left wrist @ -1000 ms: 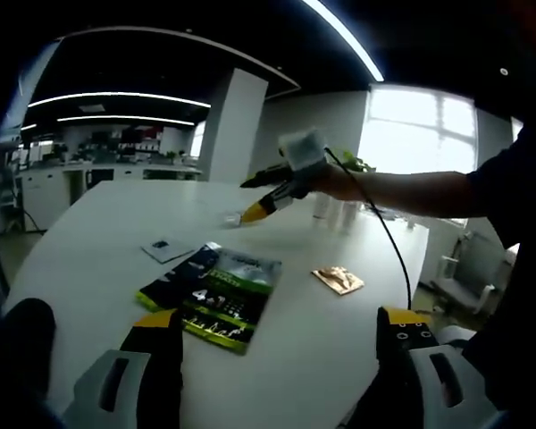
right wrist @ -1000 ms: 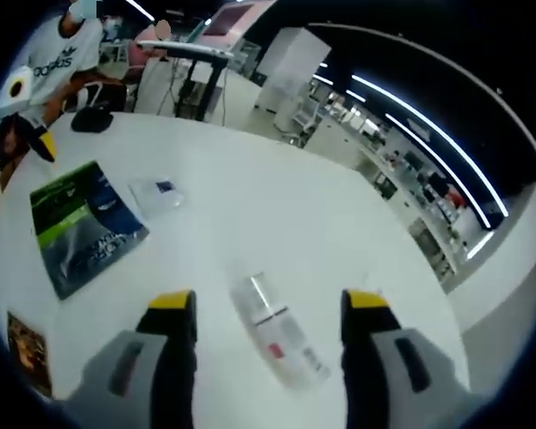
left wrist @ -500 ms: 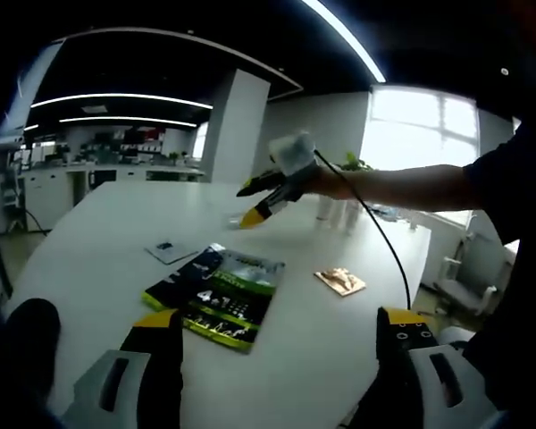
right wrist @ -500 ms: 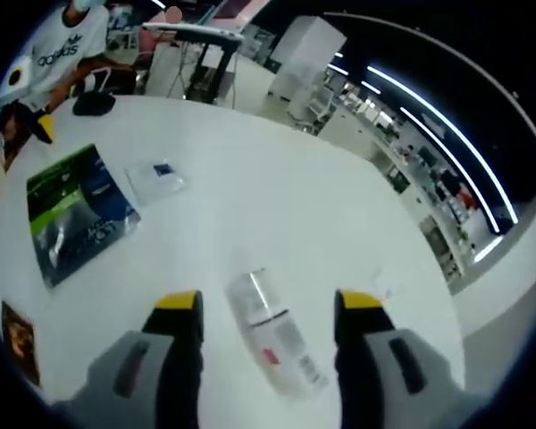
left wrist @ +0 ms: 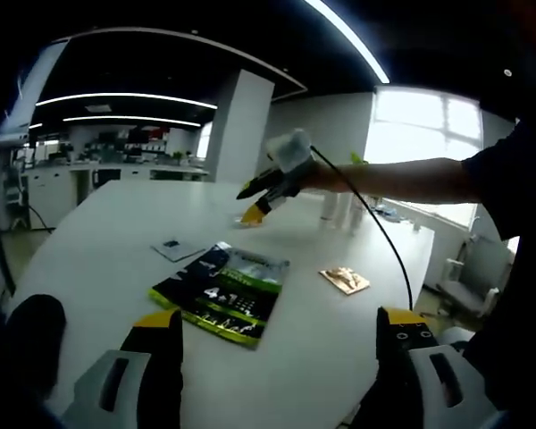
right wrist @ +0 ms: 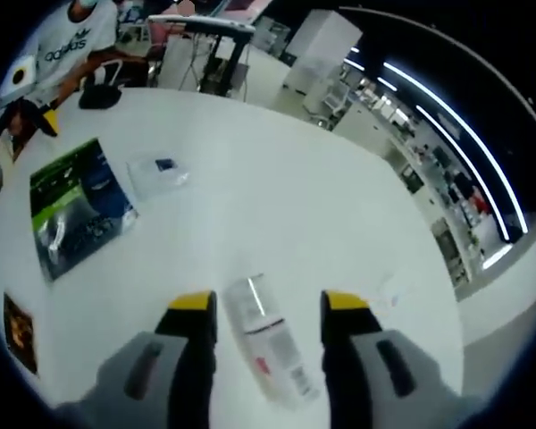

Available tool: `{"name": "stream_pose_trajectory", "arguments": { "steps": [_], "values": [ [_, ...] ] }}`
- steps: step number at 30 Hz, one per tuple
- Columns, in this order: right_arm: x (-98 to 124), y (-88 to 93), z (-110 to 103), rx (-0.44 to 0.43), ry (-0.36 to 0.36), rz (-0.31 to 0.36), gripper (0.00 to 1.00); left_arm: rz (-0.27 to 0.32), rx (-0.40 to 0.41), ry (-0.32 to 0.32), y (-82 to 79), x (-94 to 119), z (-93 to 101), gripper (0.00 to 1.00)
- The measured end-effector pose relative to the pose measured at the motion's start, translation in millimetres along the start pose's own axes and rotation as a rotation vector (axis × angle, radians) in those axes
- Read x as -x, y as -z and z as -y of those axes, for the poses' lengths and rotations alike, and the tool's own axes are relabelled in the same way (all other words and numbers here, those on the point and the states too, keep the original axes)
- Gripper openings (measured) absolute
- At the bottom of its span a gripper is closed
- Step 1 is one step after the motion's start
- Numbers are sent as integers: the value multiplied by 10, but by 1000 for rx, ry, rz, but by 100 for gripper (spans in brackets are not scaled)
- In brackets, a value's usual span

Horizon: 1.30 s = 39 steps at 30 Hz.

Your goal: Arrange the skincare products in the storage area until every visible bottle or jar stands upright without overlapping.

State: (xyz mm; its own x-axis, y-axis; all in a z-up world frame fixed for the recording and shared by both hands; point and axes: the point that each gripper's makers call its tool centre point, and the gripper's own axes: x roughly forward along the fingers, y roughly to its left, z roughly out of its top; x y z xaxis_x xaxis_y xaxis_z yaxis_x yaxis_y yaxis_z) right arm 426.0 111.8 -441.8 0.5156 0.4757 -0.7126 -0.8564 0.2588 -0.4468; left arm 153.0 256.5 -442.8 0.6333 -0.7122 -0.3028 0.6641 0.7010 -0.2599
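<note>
The bottle (right wrist: 268, 350) lies flat on the white table (right wrist: 277, 214), low in the right gripper view. Its long side runs between the right gripper's (right wrist: 267, 308) spread jaws, not touching. The left gripper (left wrist: 277, 326) gapes, far away.

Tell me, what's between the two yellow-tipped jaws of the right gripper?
In the right gripper view, a clear plastic bottle with a red-and-white label lies on its side on the white table, between the right gripper's open jaws.
</note>
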Motion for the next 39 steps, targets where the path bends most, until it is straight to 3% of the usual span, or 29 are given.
{"name": "stream_pose_trajectory", "arguments": {
  "steps": [23,39],
  "values": [
    [-158,20,-130,30,-101,-55,28,3,14,-16,41,39,-55,91],
    [-248,25,-180,55,-176,-100,24,2,17,-22,30,49,-104,90]
  ]
}}
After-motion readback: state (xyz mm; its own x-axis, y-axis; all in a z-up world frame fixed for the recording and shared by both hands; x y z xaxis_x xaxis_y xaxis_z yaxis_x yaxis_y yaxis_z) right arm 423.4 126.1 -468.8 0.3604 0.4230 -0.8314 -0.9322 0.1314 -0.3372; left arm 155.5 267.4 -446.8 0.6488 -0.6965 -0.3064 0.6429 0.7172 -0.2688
